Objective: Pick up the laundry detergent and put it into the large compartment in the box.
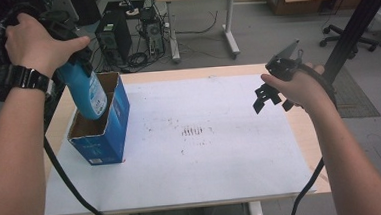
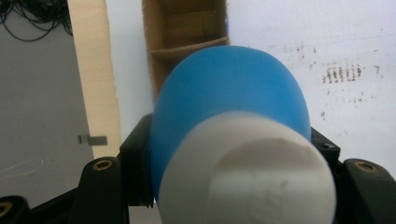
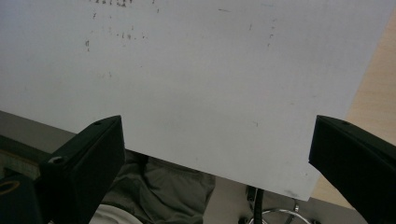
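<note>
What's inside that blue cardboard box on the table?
The blue box is open on top. The lower end of a blue bottle, held by the left claw, dips into it. Brown cardboard dividers show inside; the bottle hides whatever lies beneath.

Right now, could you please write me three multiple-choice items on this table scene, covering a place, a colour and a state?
1. Where is the blue plastic bottle?
A. partly inside the open blue cardboard box
B. lying on the white sheet
C. on the floor

2. What colour is the bottle's cap?
A. red
B. white
C. black

3. How are the right gripper's jaws?
A. shut on the box
B. shut on the bottle
C. open, with nothing between them

Key: 1 A, the high view shows its lower end inside the box; 2 B, the left gripper view shows it; 3 C, the right gripper view shows them apart.
</note>
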{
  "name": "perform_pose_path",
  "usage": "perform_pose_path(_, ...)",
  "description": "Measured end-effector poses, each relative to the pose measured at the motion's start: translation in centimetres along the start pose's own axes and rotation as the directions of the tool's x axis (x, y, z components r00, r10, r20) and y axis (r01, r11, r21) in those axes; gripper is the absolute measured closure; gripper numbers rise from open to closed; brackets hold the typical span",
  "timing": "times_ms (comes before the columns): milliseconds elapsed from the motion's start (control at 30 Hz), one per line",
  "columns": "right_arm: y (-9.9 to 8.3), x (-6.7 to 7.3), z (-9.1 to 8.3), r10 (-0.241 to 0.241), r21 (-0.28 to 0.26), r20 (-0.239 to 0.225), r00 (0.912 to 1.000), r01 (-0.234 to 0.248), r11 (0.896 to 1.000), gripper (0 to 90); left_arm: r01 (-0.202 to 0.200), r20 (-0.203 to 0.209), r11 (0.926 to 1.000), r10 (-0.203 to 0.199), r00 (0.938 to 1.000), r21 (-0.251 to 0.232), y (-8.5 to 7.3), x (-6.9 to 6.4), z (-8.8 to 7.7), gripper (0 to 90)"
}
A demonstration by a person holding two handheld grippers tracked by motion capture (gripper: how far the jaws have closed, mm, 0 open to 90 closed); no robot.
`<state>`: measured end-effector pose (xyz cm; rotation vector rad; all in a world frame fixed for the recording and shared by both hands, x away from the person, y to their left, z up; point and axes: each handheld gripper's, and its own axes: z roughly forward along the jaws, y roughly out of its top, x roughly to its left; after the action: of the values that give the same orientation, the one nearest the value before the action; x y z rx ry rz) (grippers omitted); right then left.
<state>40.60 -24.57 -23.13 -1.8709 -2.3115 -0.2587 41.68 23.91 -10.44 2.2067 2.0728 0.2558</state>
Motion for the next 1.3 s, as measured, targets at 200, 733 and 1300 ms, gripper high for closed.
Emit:
perform_pose_path(200,0.0,-0.2,0.2,0.004,0.004,0.001,1.0,-0.004,1.0,3.8,0.013,-0.001,0.9998,-0.013,0.9999,0.016,-0.2,0.7,2.0,37.4)
perform_pose_path(733,0.0,-0.1,1.0,0.003,0.018,0.0,1.0,-0.003,1.0,3.8,0.024,0.021,0.9965,-0.026,0.9994,0.08,-0.9,1.9,8.3,37.4)
perform_pose_path(1300,-0.1,-0.1,1.6,-0.002,0.029,-0.004,1.0,0.002,1.0,3.8,0.029,0.027,0.9905,-0.033,0.9991,0.134,-1.8,2.2,13.3,37.5)
